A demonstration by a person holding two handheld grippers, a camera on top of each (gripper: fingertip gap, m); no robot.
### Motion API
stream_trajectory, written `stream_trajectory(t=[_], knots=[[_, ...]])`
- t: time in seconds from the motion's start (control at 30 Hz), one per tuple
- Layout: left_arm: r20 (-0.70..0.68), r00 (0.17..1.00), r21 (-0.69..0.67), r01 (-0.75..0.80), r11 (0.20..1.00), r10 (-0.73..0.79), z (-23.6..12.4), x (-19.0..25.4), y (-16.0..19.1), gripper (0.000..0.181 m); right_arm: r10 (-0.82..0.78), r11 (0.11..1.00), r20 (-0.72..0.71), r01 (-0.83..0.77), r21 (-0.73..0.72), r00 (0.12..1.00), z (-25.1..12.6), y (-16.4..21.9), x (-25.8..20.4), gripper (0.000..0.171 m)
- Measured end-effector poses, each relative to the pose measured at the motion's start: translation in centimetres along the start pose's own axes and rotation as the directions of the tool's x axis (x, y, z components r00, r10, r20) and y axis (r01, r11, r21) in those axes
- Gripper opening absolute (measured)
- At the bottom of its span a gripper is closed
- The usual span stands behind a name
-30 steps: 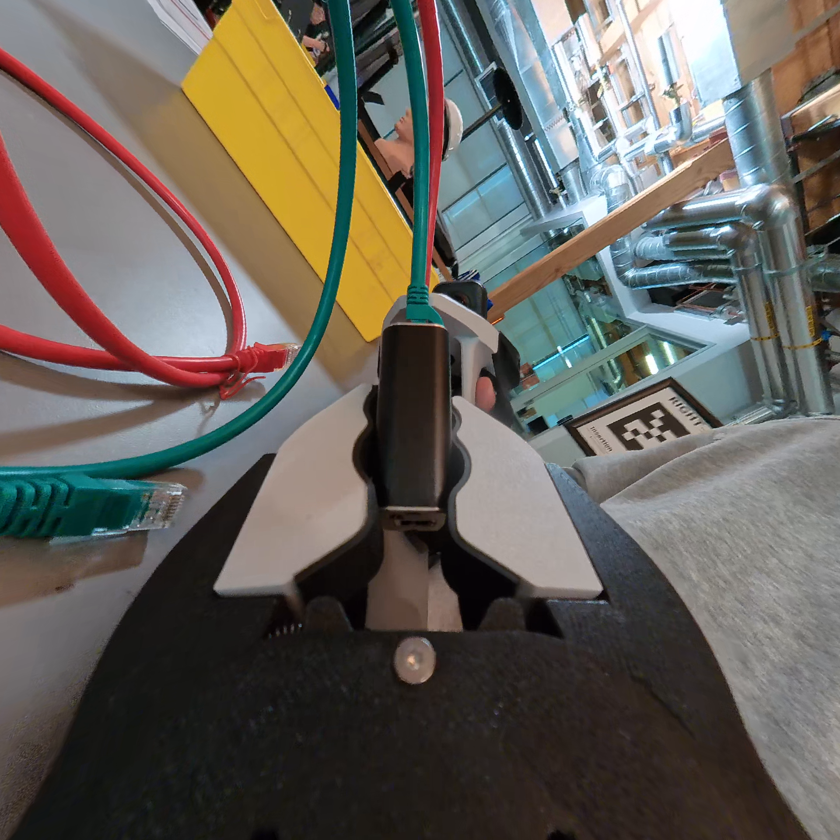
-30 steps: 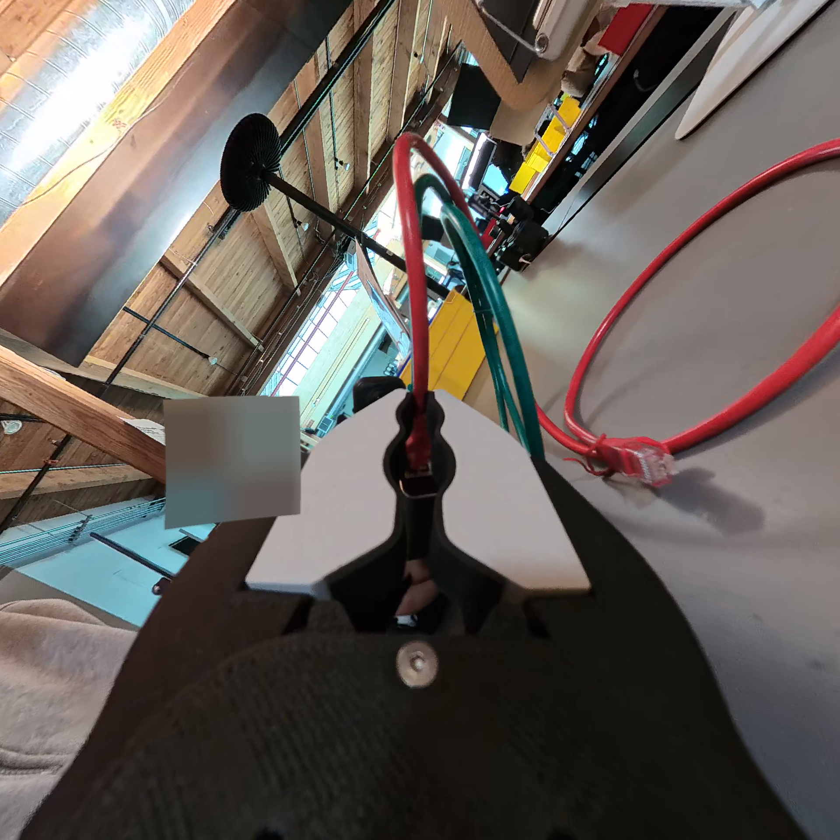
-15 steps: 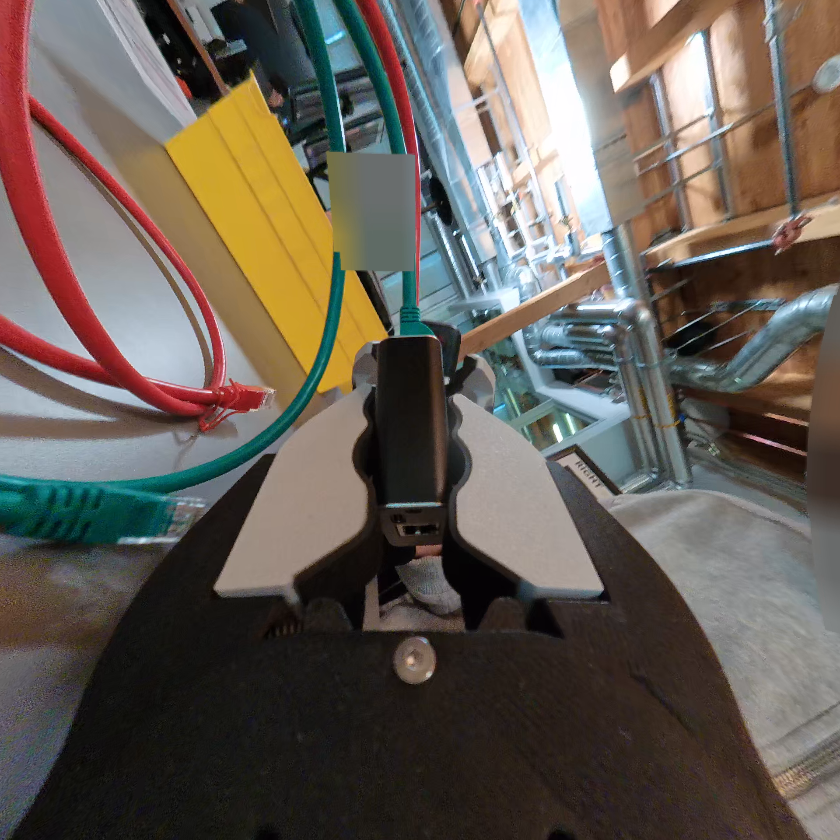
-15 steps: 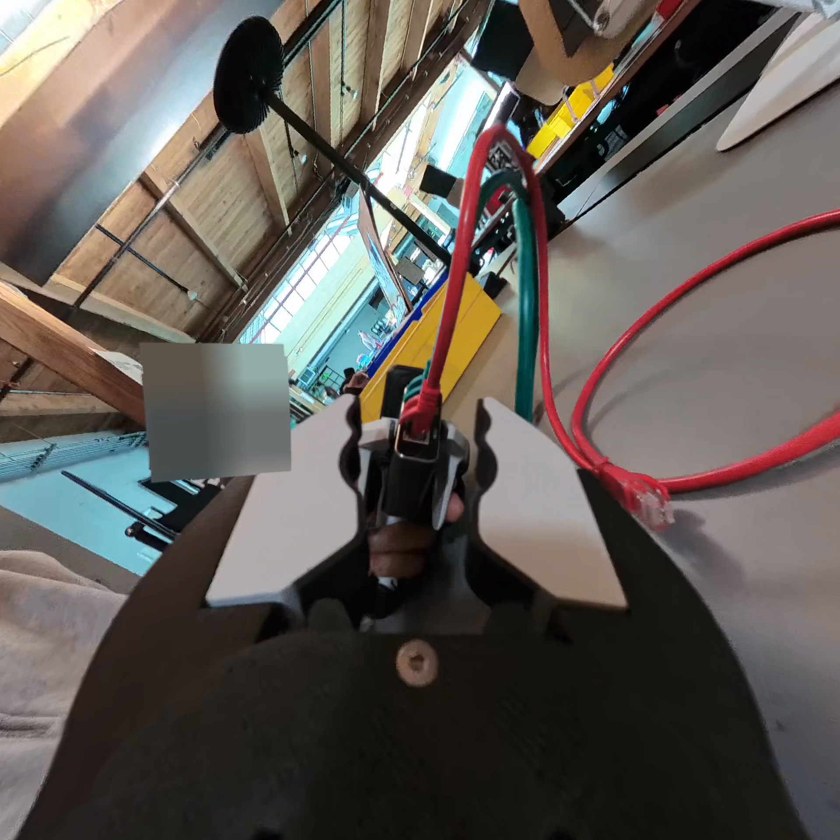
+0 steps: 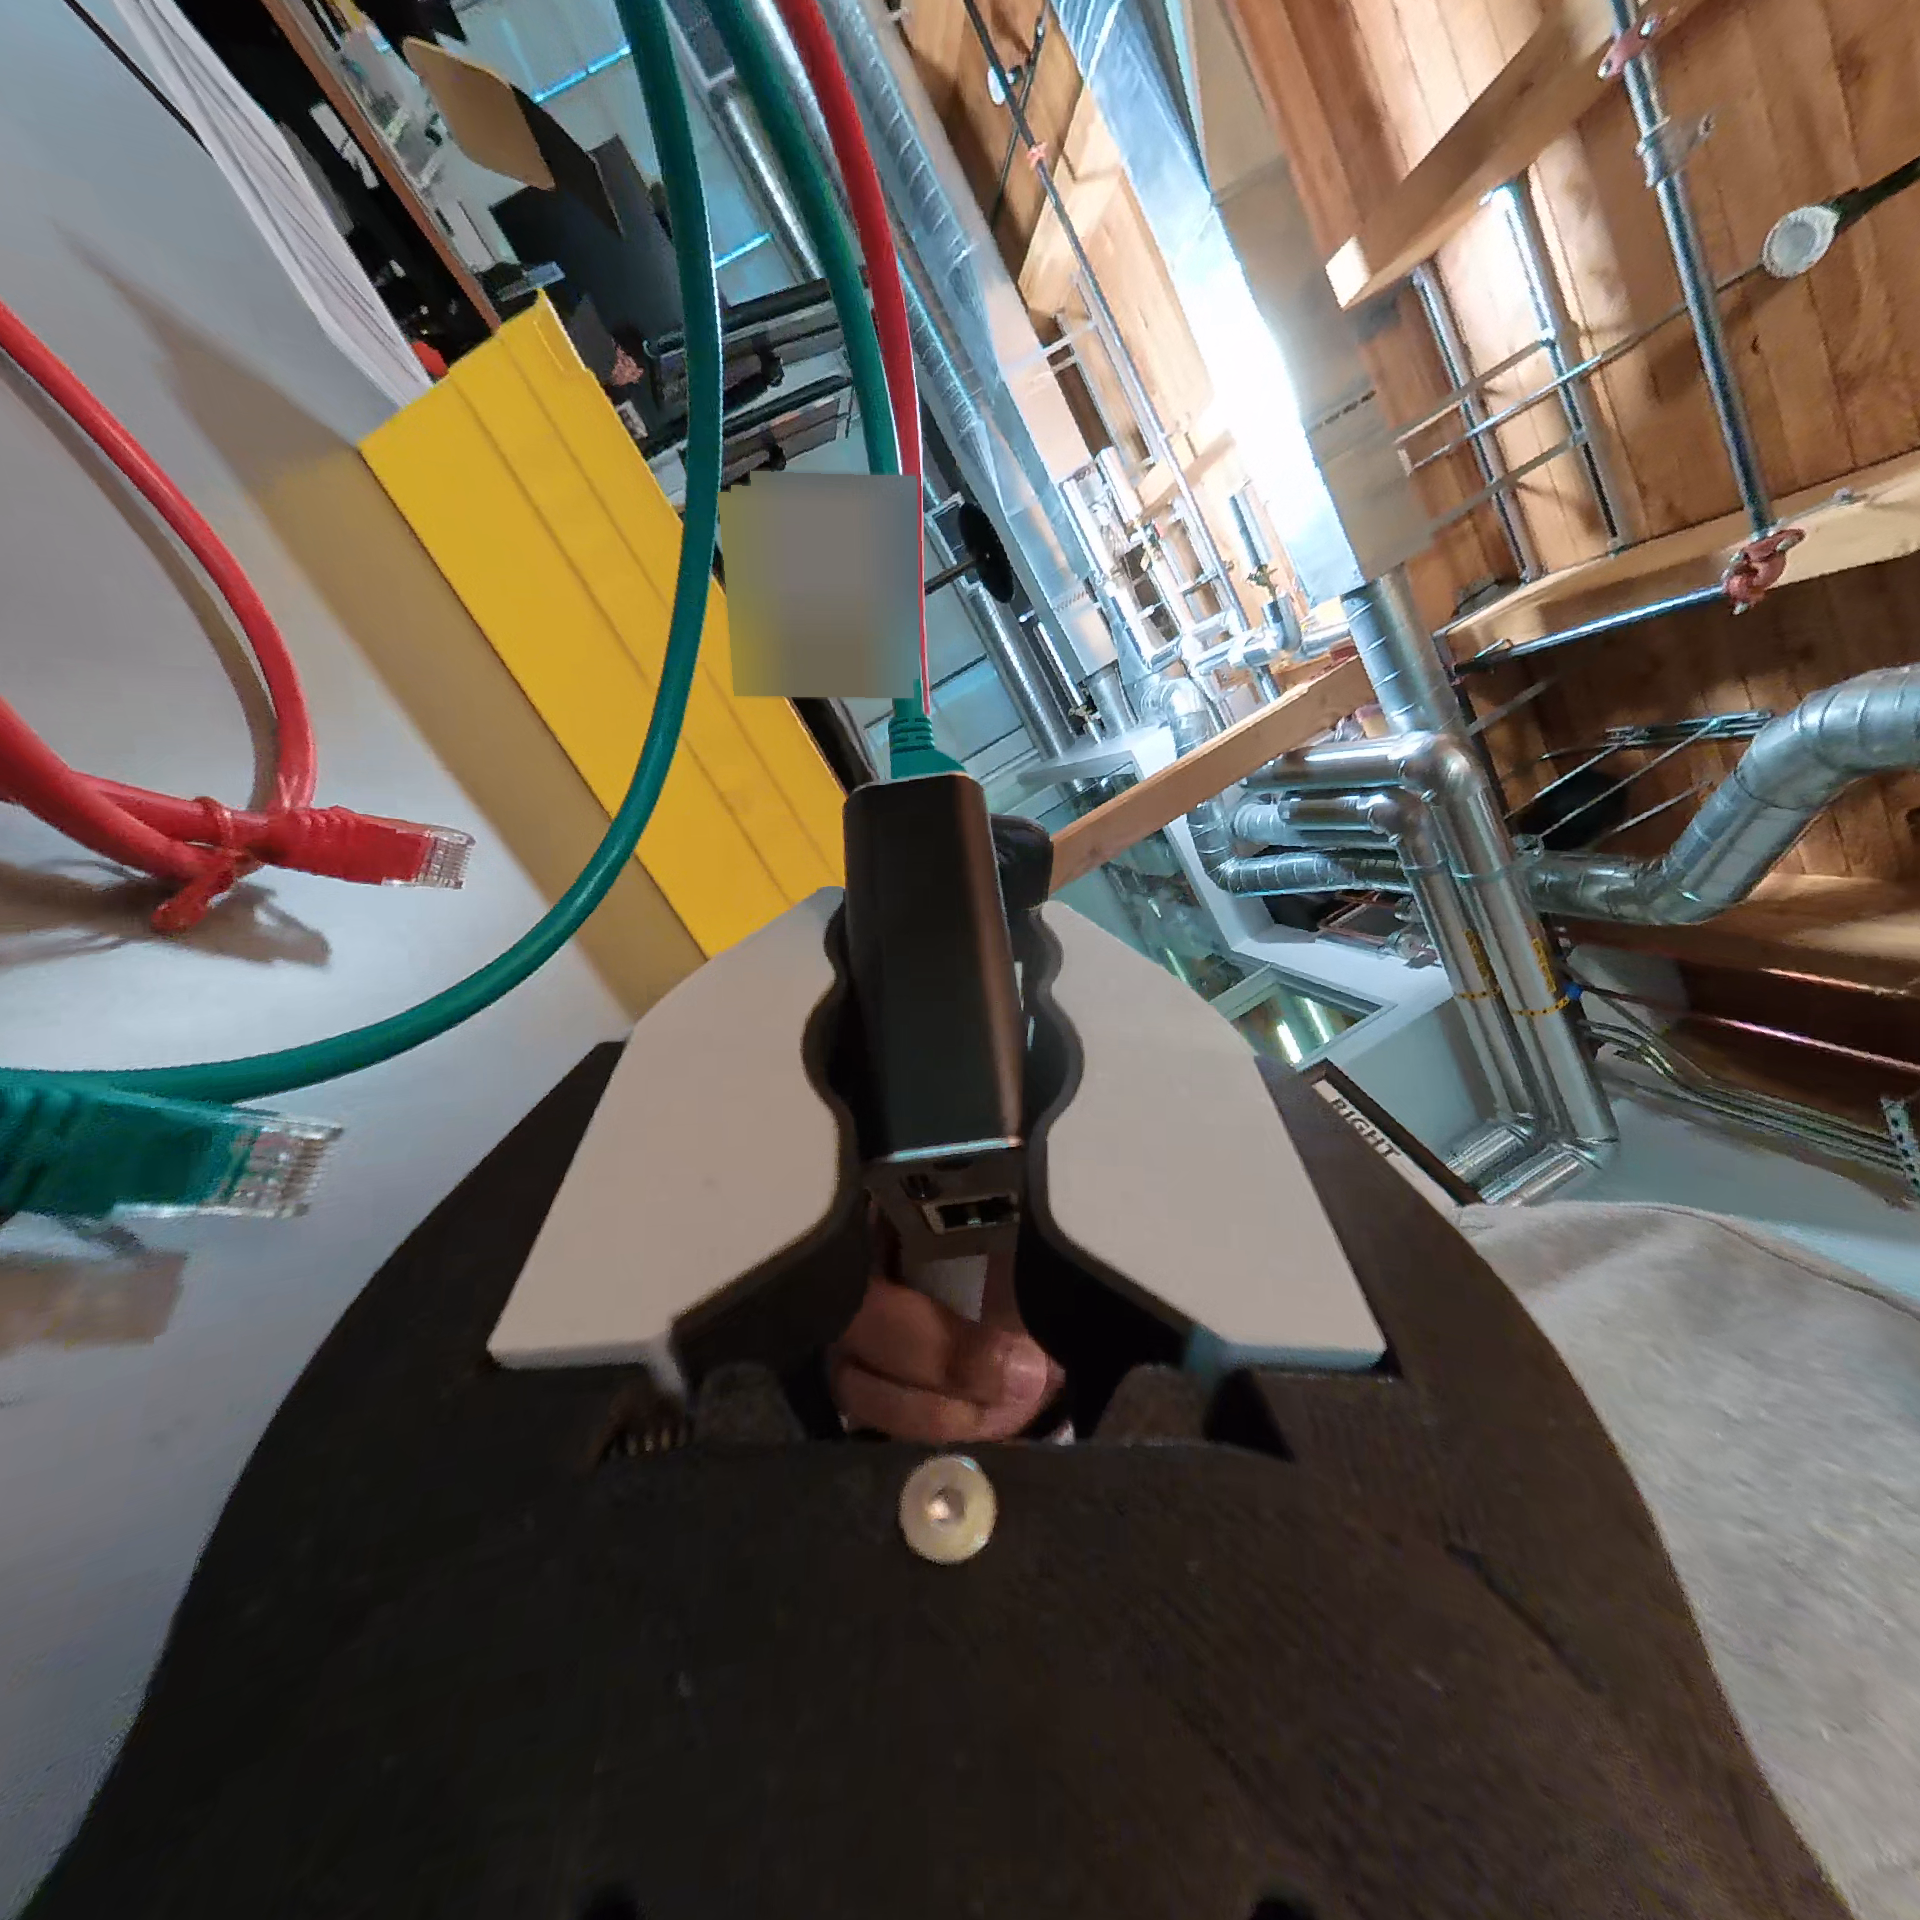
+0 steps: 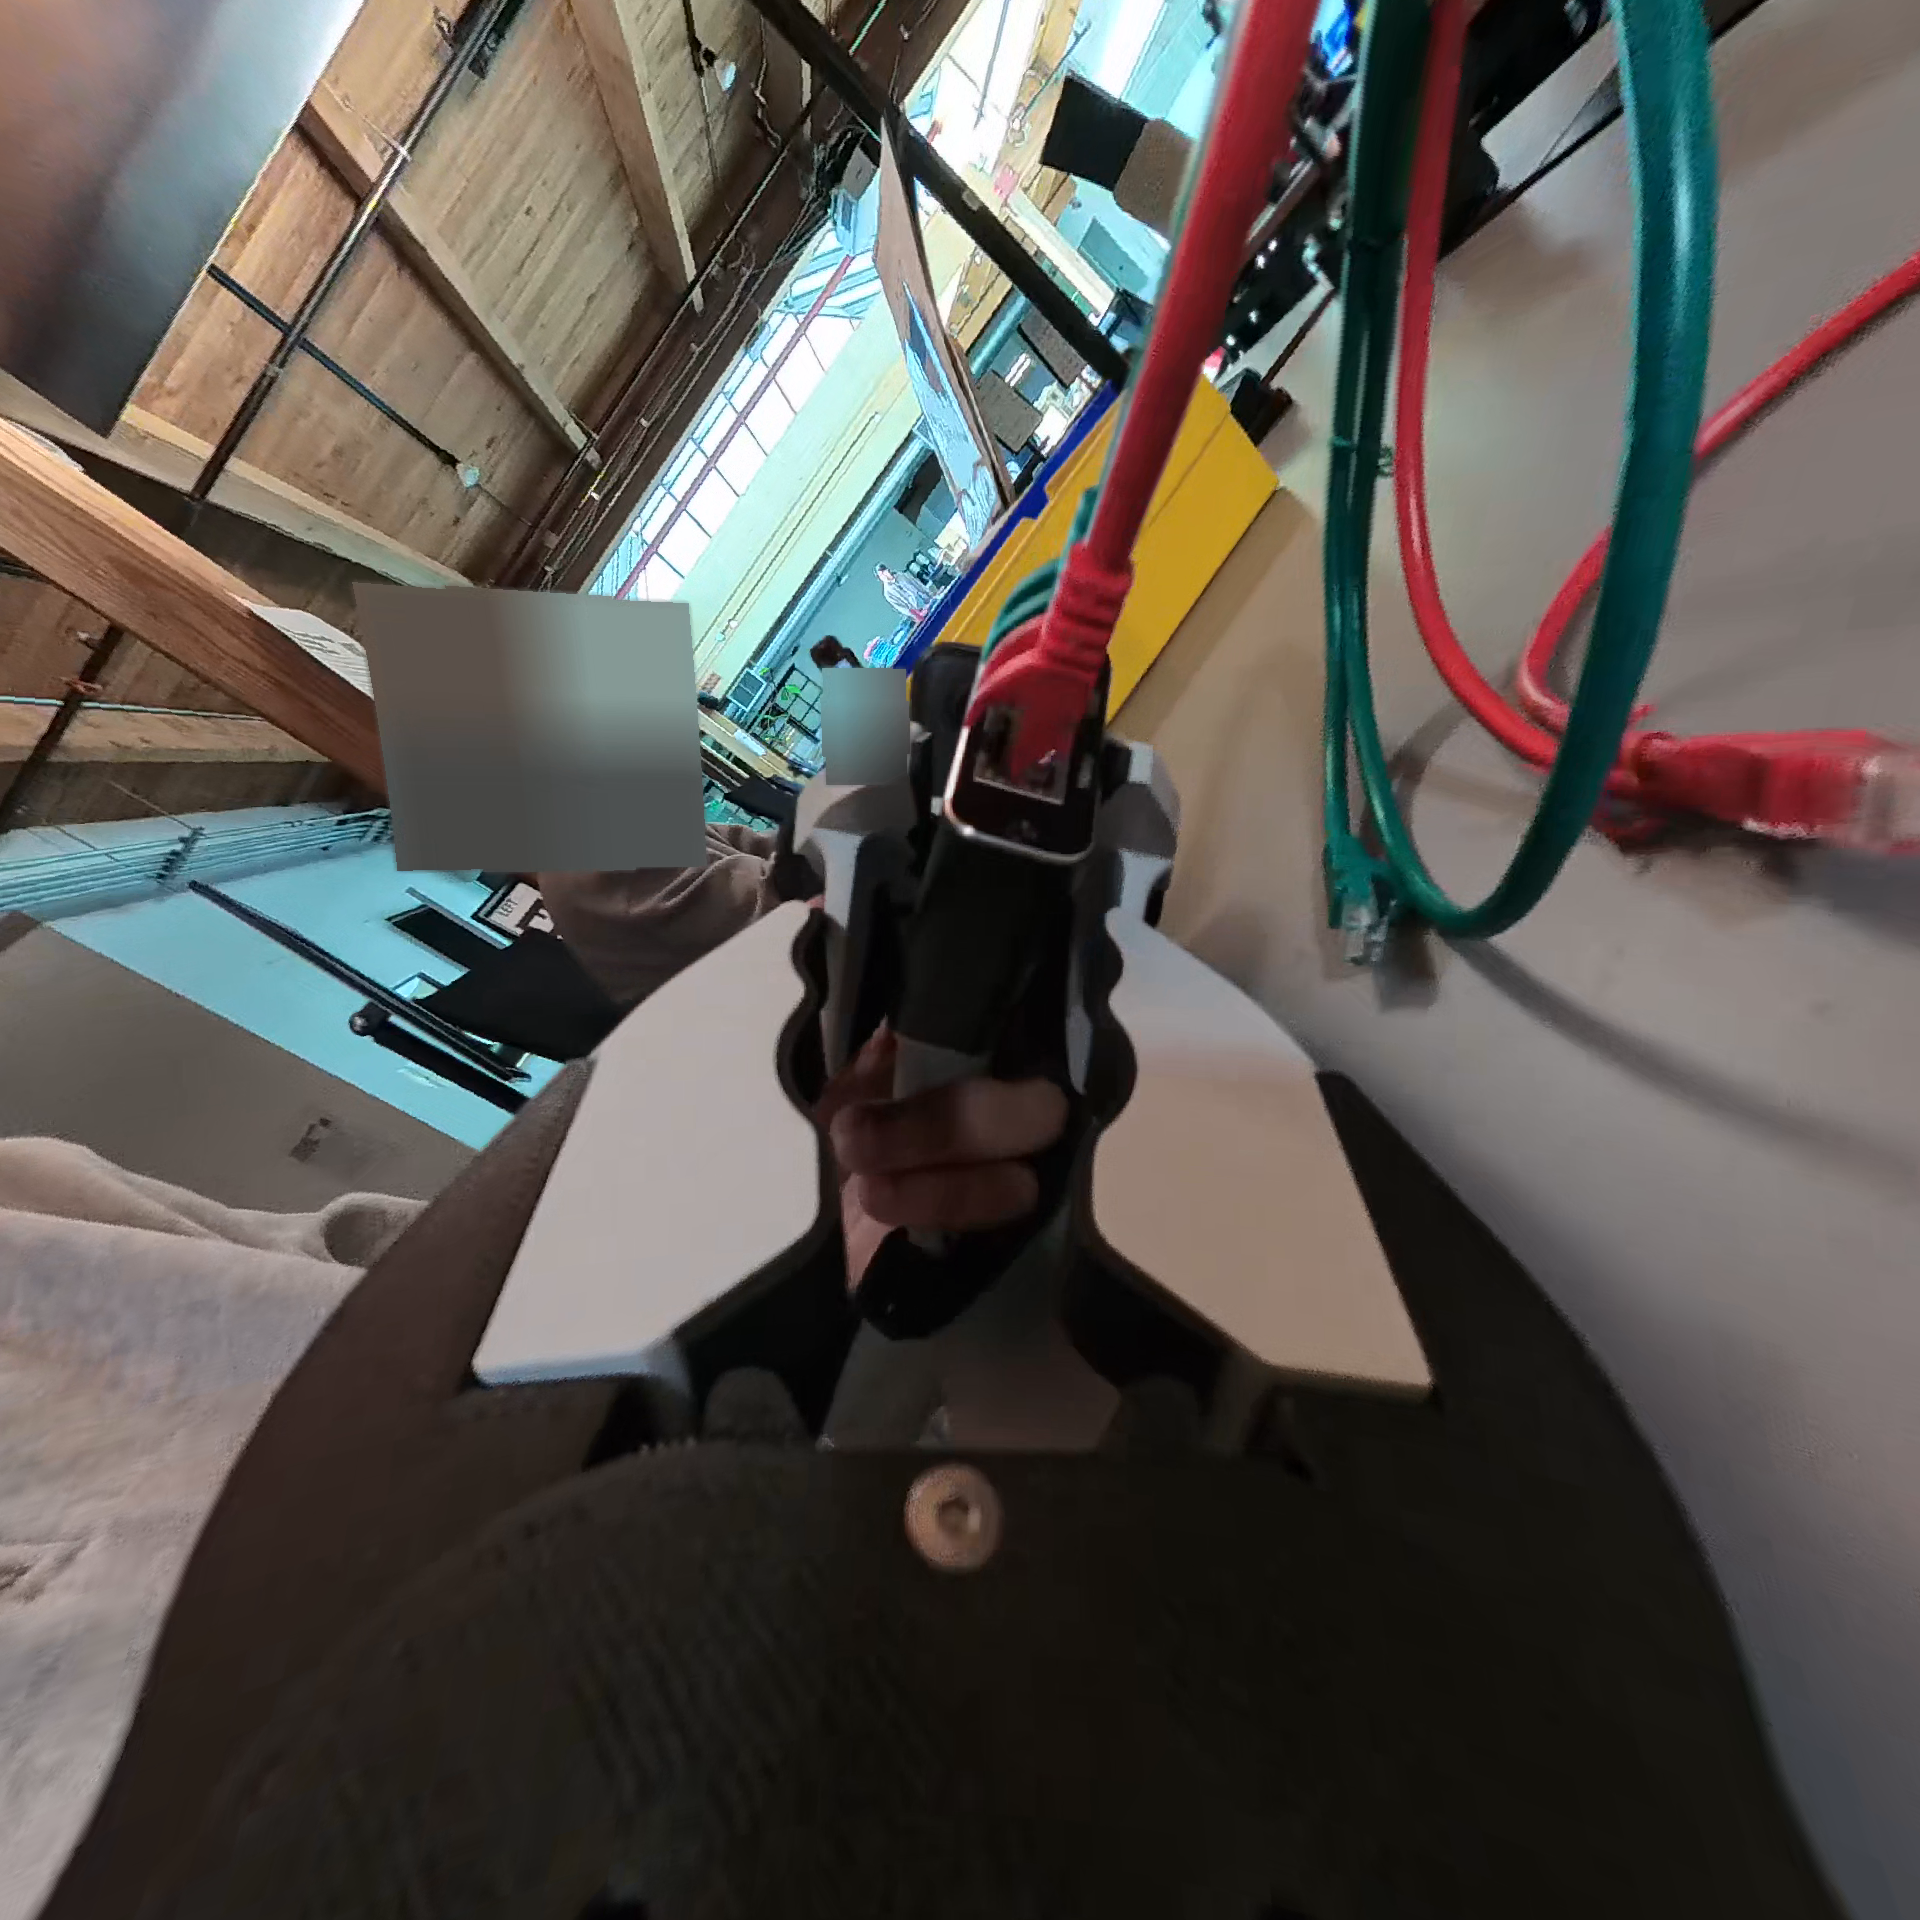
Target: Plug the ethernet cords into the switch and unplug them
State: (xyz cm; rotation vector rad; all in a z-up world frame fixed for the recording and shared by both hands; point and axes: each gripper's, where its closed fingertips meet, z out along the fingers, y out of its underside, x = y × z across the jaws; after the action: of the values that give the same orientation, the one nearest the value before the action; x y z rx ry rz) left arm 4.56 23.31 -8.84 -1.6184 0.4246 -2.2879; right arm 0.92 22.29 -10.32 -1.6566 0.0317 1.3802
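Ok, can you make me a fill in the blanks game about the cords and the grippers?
The left gripper is shut on the ___ switch.
The right gripper is ___.
The loose plug nearest the yellow box is ___.
The right wrist view shows a ___ plug in the switch.
Missing: black, open, red, red.

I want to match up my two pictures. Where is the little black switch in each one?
Left wrist view: the switch is in the middle, clamped in the left tongs, with a green cord plugged into its far end.
Right wrist view: it is in the middle again, a bit farther off, with a red cord plugged in.
Shared landmark: the yellow box on the table behind it.
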Motion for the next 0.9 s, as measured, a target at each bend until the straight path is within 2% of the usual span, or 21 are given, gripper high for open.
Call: stream_trajectory(t=[0.1, 0.17, 0.23, 0.37, 0.5, 0.67, 0.83, 0.9], knots=[[-0.024, 1.0, 0.004, 0.006, 1.0, -0.006, 0.1, 0.2, 0.0, 0.029, -0.017, 1.0, 0.005, 0.017, 0.004, 1.0, -0.1, -0.1, -0.5, 0.04], [-0.039, 0.999, 0.005, -0.021, 1.0, 0.021, 0.0, 0.6, -0.2, 0.035, 0.008, 1.0, 0.022, -0.008, 0.022, 1.0, -0.5, -0.5, -0.7, 0.028], [-0.022, 0.998, -0.009, -0.055, 0.998, 0.055, 0.0, 0.7, -0.4, 0.045, 0.041, 0.996, 0.009, -0.041, 0.077, 0.999, -1.2, -1.6, -0.3, 0.026], [0.028, 0.984, -0.047, -0.175, 0.983, 0.176, -0.3, 0.6, -0.8, 0.046, 0.013, 0.995, -0.018, -0.011, 0.101, 1.0, -2.3, -2.8, -0.1, 0.025], [0.068, 0.952, -0.011, -0.298, 0.955, 0.298, -1.3, 1.2, -2.6, 0.046, -0.02, 0.99, -0.057, 0.028, 0.139, 0.998, -3.3, -4.2, 0.2, 0.025], [0.262, 0.807, 0.037, -0.557, 0.83, 0.53, -3.8, 1.7, -6.1, 0.046, -0.004, 0.968, -0.117, 0.033, 0.248, 0.993, -5.6, -6.8, 1.6, 0.025], [0.432, 0.603, -0.09, -0.711, 0.697, 0.671, -6.2, 0.3, -8.7, 0.047, -0.035, 0.958, -0.114, 0.066, 0.278, 0.993, -6.3, -7.9, 1.4, 0.025], [0.494, 0.559, -0.131, -0.71, 0.692, 0.666, -7.3, -1.1, -9.8, 0.058, -0.053, 0.963, -0.099, 0.077, 0.259, 0.994, -6.0, -7.8, 1.2, 0.025]])
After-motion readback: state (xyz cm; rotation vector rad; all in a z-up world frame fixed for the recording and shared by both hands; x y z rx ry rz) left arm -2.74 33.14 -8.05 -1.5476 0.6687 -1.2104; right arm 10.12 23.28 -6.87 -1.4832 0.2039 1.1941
